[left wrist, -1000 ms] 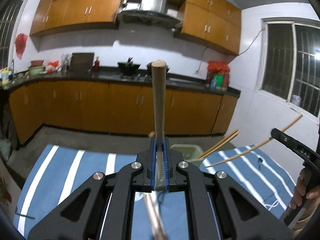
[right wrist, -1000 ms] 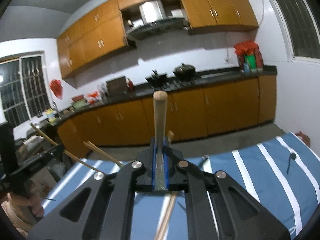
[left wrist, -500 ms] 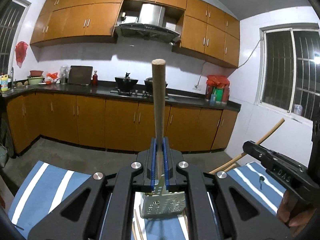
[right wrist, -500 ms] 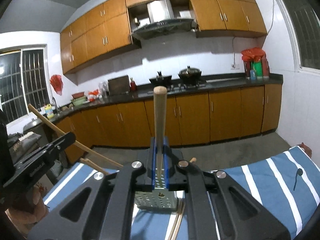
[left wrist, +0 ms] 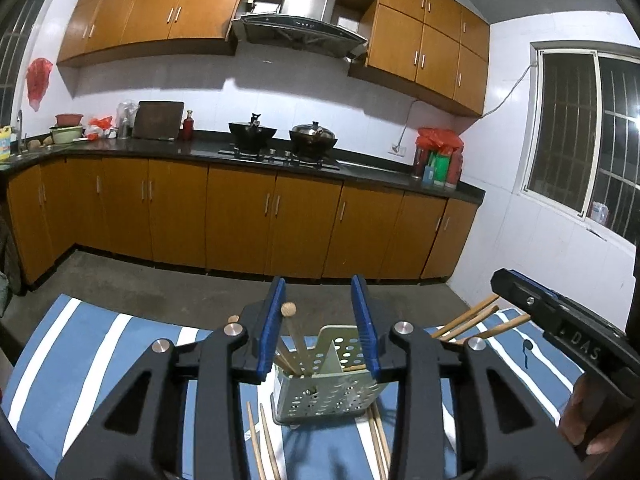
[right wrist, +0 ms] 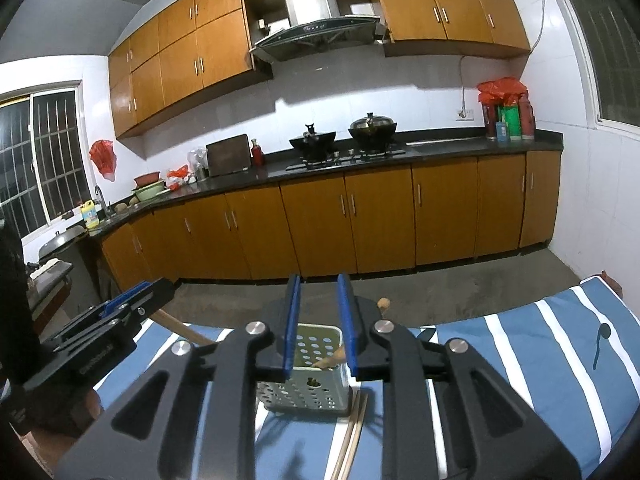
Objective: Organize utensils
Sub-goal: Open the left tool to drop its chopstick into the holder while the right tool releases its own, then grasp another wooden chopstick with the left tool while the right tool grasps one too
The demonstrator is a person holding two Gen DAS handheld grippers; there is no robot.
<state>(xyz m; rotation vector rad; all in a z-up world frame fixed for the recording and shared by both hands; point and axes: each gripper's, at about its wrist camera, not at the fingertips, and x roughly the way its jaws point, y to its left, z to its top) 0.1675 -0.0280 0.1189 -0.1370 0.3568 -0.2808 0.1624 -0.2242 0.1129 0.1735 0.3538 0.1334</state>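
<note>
A pale green perforated utensil holder stands on the blue striped cloth. Wooden-handled utensils stand in its left compartment. My left gripper is open and empty just above the holder. My right gripper is open and empty over the same holder, where a wooden handle leans inside. Loose chopsticks lie on the cloth beside the holder, and more chopsticks show in the right wrist view.
More wooden sticks lie on the cloth at the right, behind the other gripper's body. A small dark spoon lies on the cloth far right. Kitchen cabinets stand beyond the floor.
Both grippers have opened and let go of their wooden-handled utensils, which now stand in the holder. Both views have tilted down toward the holder.
</note>
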